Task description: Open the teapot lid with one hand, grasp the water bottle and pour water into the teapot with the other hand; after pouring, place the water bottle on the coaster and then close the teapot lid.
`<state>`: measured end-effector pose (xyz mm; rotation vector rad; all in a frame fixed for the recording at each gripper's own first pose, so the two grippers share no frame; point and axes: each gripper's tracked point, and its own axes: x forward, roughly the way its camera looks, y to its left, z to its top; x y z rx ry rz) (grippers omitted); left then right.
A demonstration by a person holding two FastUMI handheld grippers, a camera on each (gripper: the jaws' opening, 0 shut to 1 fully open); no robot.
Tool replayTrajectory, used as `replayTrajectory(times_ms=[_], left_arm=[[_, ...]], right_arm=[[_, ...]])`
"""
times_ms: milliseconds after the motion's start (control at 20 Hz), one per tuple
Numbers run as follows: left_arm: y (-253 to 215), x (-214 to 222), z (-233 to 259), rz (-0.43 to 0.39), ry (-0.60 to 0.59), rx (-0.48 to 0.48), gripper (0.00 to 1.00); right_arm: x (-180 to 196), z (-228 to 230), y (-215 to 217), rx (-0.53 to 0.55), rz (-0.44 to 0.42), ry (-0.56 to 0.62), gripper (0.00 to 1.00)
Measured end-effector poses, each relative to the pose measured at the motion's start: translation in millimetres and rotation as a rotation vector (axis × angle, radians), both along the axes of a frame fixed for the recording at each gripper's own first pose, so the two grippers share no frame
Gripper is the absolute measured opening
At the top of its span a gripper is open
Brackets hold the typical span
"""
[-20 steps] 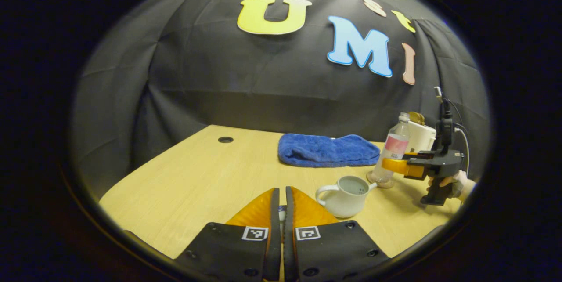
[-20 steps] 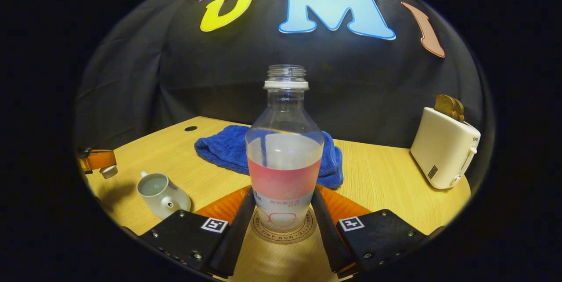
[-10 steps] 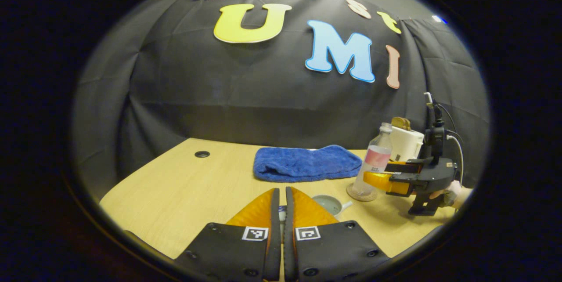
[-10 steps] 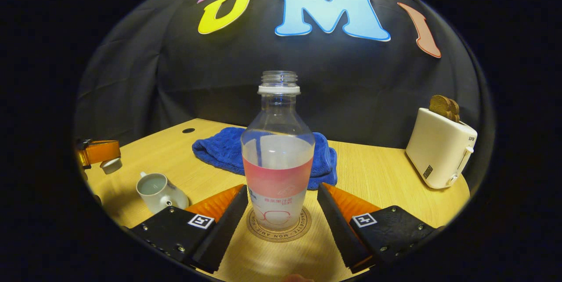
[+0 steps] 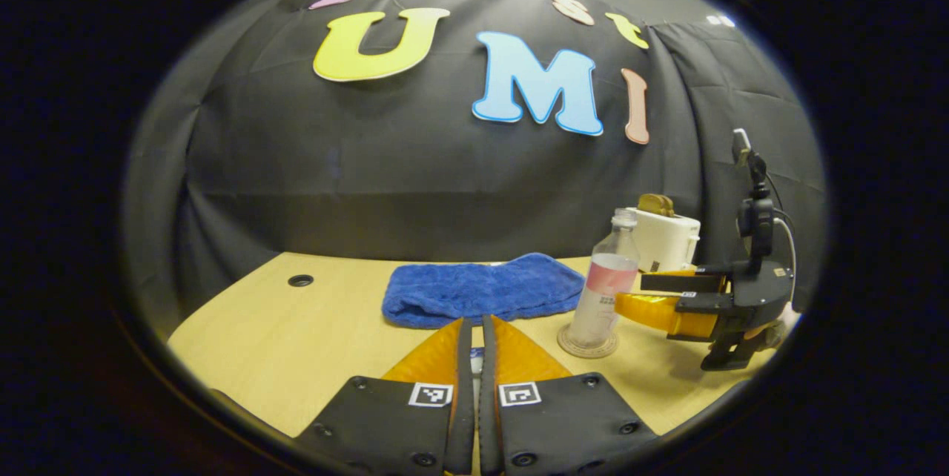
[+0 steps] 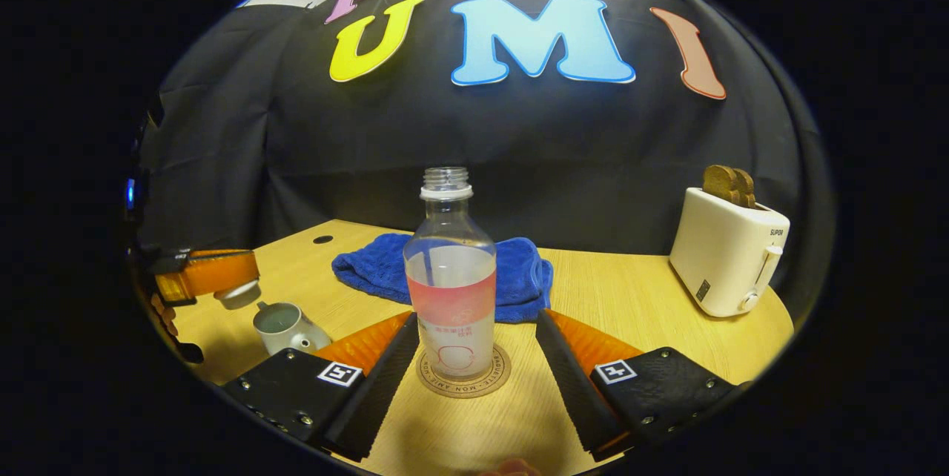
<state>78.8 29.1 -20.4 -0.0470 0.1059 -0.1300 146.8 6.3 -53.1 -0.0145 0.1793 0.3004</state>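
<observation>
The water bottle (image 6: 451, 276) stands on the coaster (image 6: 465, 381); the right gripper (image 6: 474, 357) is spread wide. The left gripper (image 6: 215, 277) pinches the lid (image 6: 237, 295) above the teapot (image 6: 285, 326) (near the table's left edge); an off-centre descent risks tipping it.

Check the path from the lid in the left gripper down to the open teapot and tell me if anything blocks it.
Nothing visible blocks it. In the right gripper view the left gripper holds the lid just above and to the left of the open teapot, with only air between them. The bottle stands apart on its coaster.
</observation>
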Motion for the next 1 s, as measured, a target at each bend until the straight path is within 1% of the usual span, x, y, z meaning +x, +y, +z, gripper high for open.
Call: replayTrajectory(times_ms=[350, 600, 1000], left_arm=[[-12.9, 15.6, -12.4, -0.006, 0.013, 0.026, 0.1], [-15.6, 19.2, -20.9, 0.003, 0.019, 0.065, 0.1], [-14.6, 19.7, -22.7, 0.008, 0.017, 0.061, 0.1]], right_arm=[[-16.1, 15.6, -11.6, 0.008, 0.003, -0.042, 0.98], [-24.5, 27.0, -12.0, 0.024, 0.016, -0.067, 0.98], [-28.3, 29.3, -12.5, 0.039, 0.019, -0.067, 0.98]])
